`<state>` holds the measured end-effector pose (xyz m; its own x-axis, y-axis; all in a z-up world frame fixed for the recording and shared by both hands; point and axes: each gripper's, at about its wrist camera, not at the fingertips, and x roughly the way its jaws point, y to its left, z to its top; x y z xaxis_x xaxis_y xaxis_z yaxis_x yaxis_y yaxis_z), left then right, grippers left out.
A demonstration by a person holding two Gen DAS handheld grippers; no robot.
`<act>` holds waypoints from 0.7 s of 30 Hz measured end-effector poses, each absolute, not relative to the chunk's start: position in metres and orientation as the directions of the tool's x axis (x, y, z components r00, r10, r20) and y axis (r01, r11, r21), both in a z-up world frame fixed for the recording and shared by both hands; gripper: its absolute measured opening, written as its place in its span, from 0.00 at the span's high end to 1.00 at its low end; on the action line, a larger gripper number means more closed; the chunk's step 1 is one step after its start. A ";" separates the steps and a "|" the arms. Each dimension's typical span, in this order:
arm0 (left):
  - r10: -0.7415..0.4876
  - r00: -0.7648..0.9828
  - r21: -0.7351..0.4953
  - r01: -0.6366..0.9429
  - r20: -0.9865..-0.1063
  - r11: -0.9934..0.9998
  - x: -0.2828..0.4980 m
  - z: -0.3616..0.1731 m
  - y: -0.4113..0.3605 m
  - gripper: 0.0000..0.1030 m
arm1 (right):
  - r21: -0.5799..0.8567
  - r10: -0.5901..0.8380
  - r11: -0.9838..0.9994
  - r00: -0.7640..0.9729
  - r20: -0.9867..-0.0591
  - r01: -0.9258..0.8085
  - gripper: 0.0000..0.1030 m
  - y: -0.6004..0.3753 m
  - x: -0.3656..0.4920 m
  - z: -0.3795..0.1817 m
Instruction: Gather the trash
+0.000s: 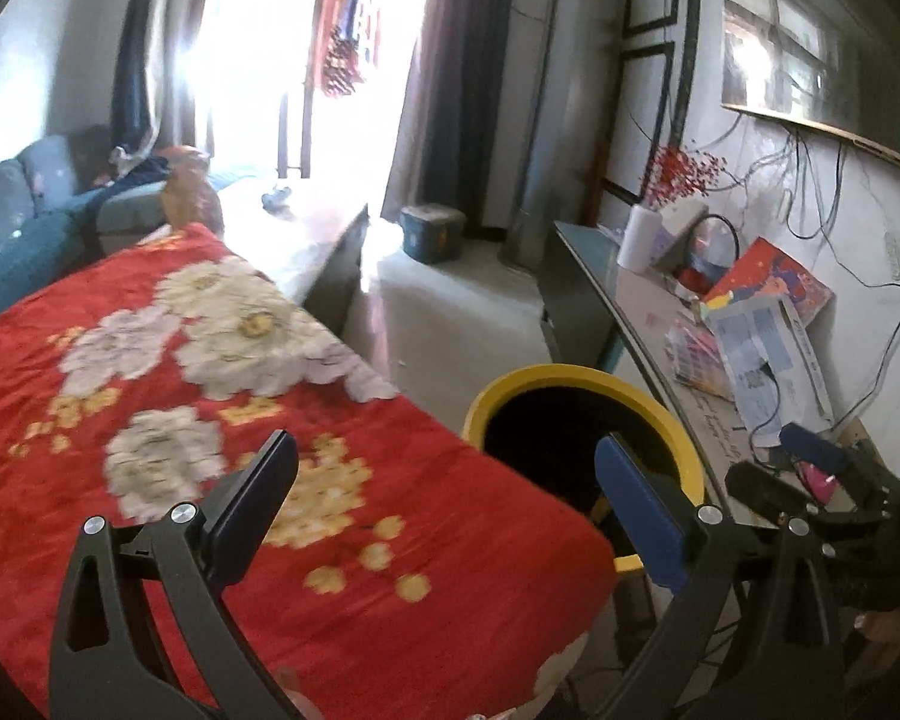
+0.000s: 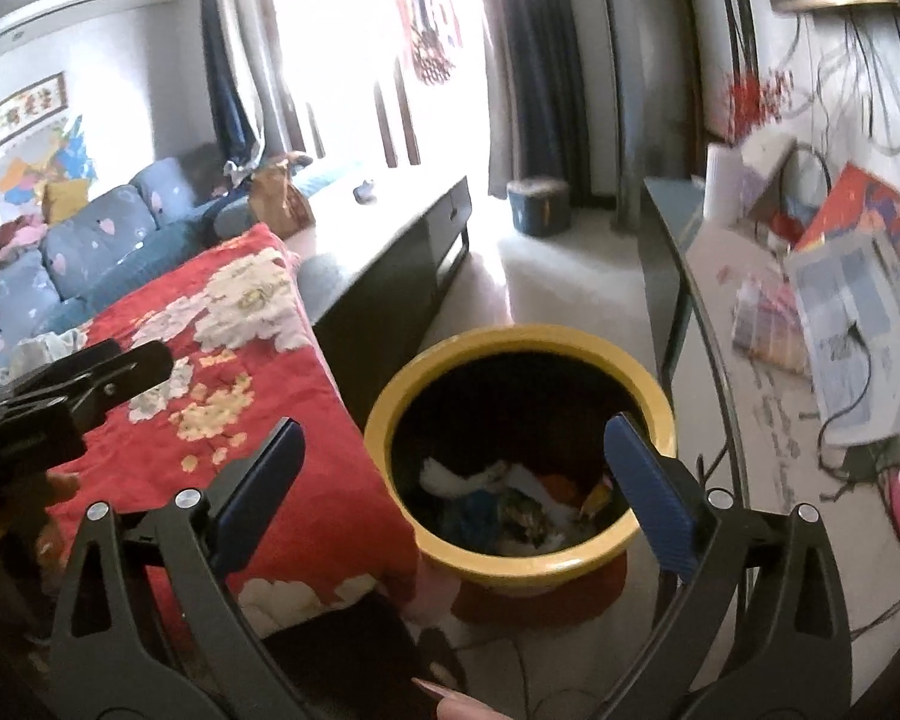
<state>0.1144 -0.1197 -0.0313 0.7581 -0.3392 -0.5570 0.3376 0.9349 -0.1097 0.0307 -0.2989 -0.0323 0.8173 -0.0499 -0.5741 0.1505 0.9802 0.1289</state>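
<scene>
A yellow-rimmed round bin [image 2: 384, 420] stands on the floor beside a table covered by a red flowered cloth [image 2: 240, 360]. Several pieces of trash [image 2: 510, 498] lie inside it: white, blue and orange scraps. My right gripper [image 2: 450, 456] is open and empty, held above the bin's mouth. My left gripper [image 1: 444, 480] is open and empty, above the cloth's right edge with the bin [image 1: 588, 375] just beyond its right finger. The left gripper also shows at the left of the right wrist view [image 2: 90, 384].
A long desk [image 2: 768, 396] on the right holds papers, a red box, cables and a vase. A blue sofa [image 2: 90, 240] sits at the back left, a dark low cabinet [image 2: 390, 276] behind the cloth-covered table, and a small blue bin [image 2: 537, 204] near the curtains.
</scene>
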 end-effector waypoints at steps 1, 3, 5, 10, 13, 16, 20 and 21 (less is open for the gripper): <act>-0.327 0.768 -0.107 0.324 -0.551 0.940 0.109 -0.029 -0.113 0.06 | 0.123 -0.053 0.981 0.823 -0.565 0.148 0.11 -0.296 0.029 -0.030; -0.312 0.780 -0.103 0.307 -0.543 0.946 0.101 -0.028 -0.105 0.06 | 0.101 -0.066 0.985 0.839 -0.541 0.142 0.11 -0.287 0.026 -0.027; -0.294 0.796 -0.096 0.289 -0.529 0.953 0.092 -0.026 -0.096 0.06 | 0.077 -0.084 0.987 0.857 -0.508 0.142 0.11 -0.278 0.022 -0.024; -0.255 0.844 -0.083 0.245 -0.471 0.966 0.065 -0.018 -0.077 0.06 | -0.004 -0.141 0.988 0.907 -0.396 0.152 0.11 -0.256 0.007 -0.015; -0.239 0.866 -0.077 0.228 -0.439 0.970 0.048 -0.014 -0.065 0.06 | -0.021 -0.164 0.986 0.931 -0.327 0.166 0.11 -0.249 -0.003 -0.010; -0.232 0.881 -0.089 0.215 -0.411 0.973 0.038 -0.012 -0.059 0.06 | -0.026 -0.168 0.985 0.947 -0.275 0.168 0.11 -0.242 -0.012 -0.007; -0.213 0.900 -0.088 0.194 -0.380 0.977 0.024 -0.012 -0.051 0.06 | -0.031 -0.165 0.986 0.960 -0.226 0.162 0.11 -0.233 -0.021 -0.005; -0.210 0.902 -0.089 0.190 -0.376 0.978 0.021 -0.012 -0.049 0.06 | -0.030 -0.160 0.987 0.962 -0.221 0.157 0.11 -0.232 -0.022 -0.004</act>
<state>0.0214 -0.0489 -0.0120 0.9025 -0.2099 -0.3762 0.1904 0.9777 -0.0886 -0.0216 -0.2321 -0.0045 0.9620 -0.1599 -0.2212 0.1572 0.9871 -0.0301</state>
